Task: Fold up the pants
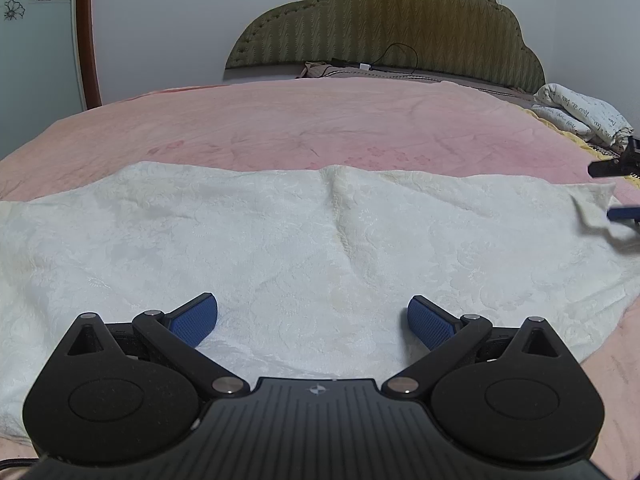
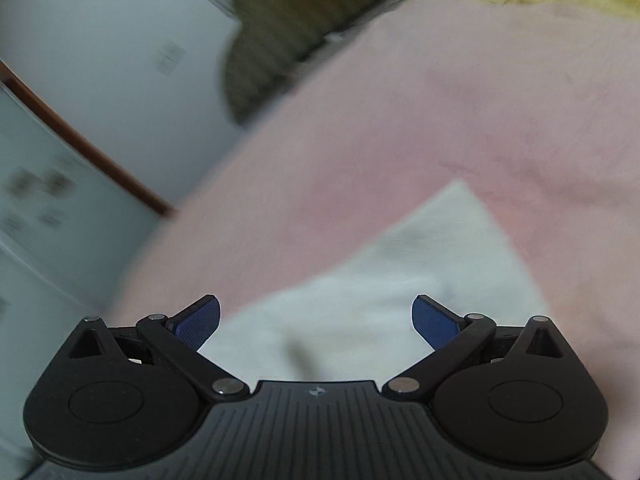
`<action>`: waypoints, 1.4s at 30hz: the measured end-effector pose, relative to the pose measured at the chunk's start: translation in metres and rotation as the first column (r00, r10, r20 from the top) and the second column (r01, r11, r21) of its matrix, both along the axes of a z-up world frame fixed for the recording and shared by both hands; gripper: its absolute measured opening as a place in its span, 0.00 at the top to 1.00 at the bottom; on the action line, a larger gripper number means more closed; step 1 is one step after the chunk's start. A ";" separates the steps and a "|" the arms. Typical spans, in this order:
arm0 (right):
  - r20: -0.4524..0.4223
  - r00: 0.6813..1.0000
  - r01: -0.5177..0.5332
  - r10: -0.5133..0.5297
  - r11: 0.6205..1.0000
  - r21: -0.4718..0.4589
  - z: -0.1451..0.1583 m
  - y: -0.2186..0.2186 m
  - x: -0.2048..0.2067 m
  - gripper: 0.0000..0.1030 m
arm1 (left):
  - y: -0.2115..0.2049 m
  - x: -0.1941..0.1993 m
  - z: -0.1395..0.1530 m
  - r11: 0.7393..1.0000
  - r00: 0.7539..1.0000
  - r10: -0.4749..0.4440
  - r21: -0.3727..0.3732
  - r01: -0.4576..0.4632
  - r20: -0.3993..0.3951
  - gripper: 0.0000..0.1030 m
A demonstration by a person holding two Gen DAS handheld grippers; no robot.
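Although the white pants [image 1: 304, 240] lie spread across the near part of the pink bedspread [image 1: 304, 120], a ridge runs through their middle, so they look at most half folded; further folds seem left. Over their near edge hovers the left gripper [image 1: 313, 320], jaws wide apart and empty. At the right end, the right gripper [image 2: 316, 322], tilted and blurred, hangs above a corner, jaws also wide and holding nothing. Beyond stands the olive headboard [image 1: 400, 20].

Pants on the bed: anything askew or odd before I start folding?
A raised crease runs down the middle of the white pants, and their far right corner is lifted off the pink blanket. Both tongs are open and hold nothing.
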State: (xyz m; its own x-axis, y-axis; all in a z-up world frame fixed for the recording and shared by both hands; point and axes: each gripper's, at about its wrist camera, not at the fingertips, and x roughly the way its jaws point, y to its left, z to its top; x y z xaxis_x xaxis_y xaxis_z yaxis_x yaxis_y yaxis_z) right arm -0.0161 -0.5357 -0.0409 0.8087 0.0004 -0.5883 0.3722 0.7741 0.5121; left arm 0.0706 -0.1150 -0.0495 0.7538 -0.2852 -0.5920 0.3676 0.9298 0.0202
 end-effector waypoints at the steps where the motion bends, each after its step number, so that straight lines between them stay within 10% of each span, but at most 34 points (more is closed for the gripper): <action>1: 0.018 0.999 0.041 -0.040 0.995 -0.091 0.004 0.004 0.000 0.00 | 0.000 0.000 0.000 1.000 1.000 0.000 -0.001 0.000 0.000 0.00; 3: -0.032 0.969 0.225 -0.244 0.930 -0.291 0.011 0.013 -0.005 0.00 | 0.000 0.000 0.000 1.000 1.000 0.000 -0.002 0.000 0.000 0.00; 5: 0.004 0.954 0.288 -0.300 0.911 -0.294 0.016 0.013 -0.019 0.00 | 0.000 0.000 0.000 1.000 1.000 0.000 0.000 0.000 0.000 0.00; 10: 0.145 0.961 0.223 -0.237 0.969 0.107 0.023 0.010 -0.085 0.00 | 0.000 0.000 0.000 1.000 1.000 0.000 -0.001 0.000 0.000 0.00; 17: 0.127 0.984 0.053 -0.128 0.879 0.474 -0.015 0.026 -0.137 0.00 | 0.001 0.000 0.000 1.000 1.000 0.000 -0.001 0.000 0.000 0.00; 26: 0.160 0.980 0.077 -0.123 0.961 0.267 -0.010 0.042 -0.100 0.00 | 0.001 0.000 0.000 1.000 1.000 -0.001 -0.001 0.001 0.000 0.00; 36: 0.207 0.928 0.266 -0.309 0.941 0.211 -0.017 0.018 -0.064 0.01 | 0.001 0.000 0.002 1.000 1.000 -0.001 0.002 0.001 0.004 0.00; 38: 0.182 0.932 0.283 -0.314 0.942 0.178 -0.018 0.020 -0.065 0.30 | -0.002 -0.004 0.006 1.000 1.000 0.001 0.010 -0.001 0.016 0.11; 39: 0.153 0.937 0.287 -0.314 0.942 0.173 -0.024 0.020 -0.068 0.70 | -0.004 -0.006 0.009 1.000 1.000 -0.017 0.008 0.017 0.018 0.12; 40: 0.132 0.939 0.291 -0.318 0.938 0.189 -0.028 0.019 -0.067 0.84 | -0.007 -0.007 0.014 0.999 0.999 -0.042 -0.001 0.042 0.015 0.13; 42: 0.135 0.938 0.288 -0.319 0.935 0.209 -0.035 0.016 -0.070 0.85 | -0.015 -0.008 0.024 0.996 0.997 -0.081 -0.036 0.081 0.002 0.13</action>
State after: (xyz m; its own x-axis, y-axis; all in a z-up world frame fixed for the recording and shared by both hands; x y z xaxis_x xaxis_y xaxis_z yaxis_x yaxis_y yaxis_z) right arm -0.0864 -0.5197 -0.0760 0.8719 -0.1652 -0.4610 0.4735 0.5241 0.7079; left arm 0.0625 -0.1297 -0.0251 0.7278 -0.3663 -0.5798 0.4413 0.8973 -0.0128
